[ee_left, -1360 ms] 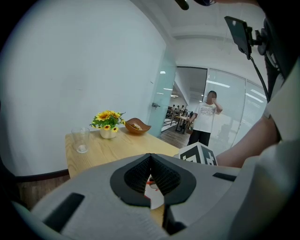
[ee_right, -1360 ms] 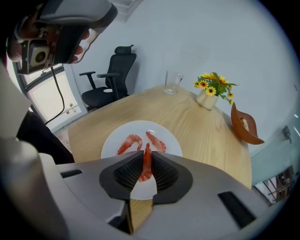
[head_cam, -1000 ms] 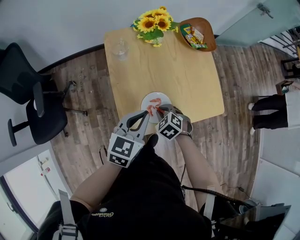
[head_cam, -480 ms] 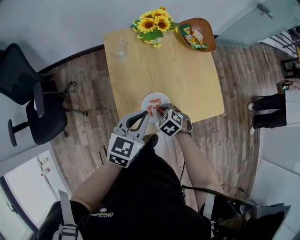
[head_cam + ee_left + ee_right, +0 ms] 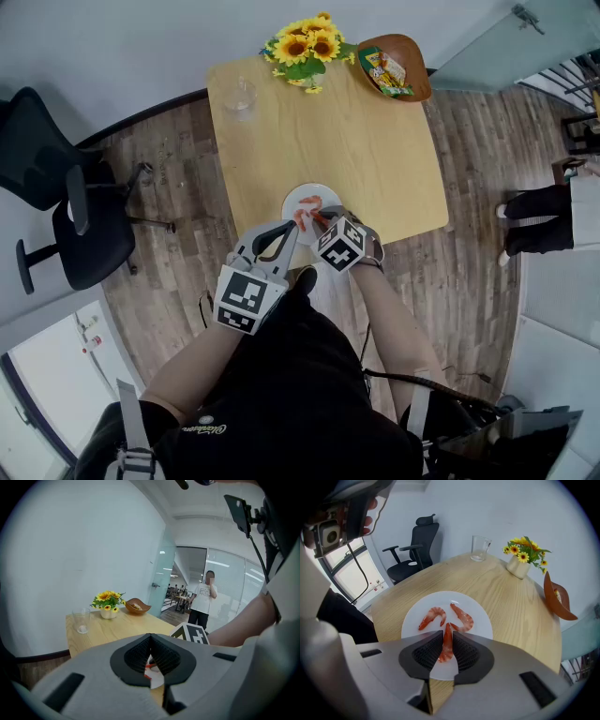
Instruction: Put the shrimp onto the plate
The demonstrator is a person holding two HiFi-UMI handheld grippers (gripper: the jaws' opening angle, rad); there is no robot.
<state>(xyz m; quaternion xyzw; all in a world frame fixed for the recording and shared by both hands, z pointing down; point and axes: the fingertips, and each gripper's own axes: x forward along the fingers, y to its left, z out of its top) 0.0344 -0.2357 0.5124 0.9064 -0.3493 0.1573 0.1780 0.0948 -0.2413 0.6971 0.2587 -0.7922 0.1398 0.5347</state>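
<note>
Barely shifted, right gripper (image 5: 447,635) clamps a shrimp (image 5: 446,650) over the plate (image 5: 483,621); left gripper (image 5: 150,637) closed, empty.

Matt pale wood table (image 5: 356,150); glossy white plate (image 5: 483,626), probably ceramic.

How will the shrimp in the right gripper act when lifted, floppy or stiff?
Probably fairly stiff: the shrimp pinched in the right gripper looks straight, not drooping. Likely light, being small beside the plate. Its glossy shell might be slippery.
</note>
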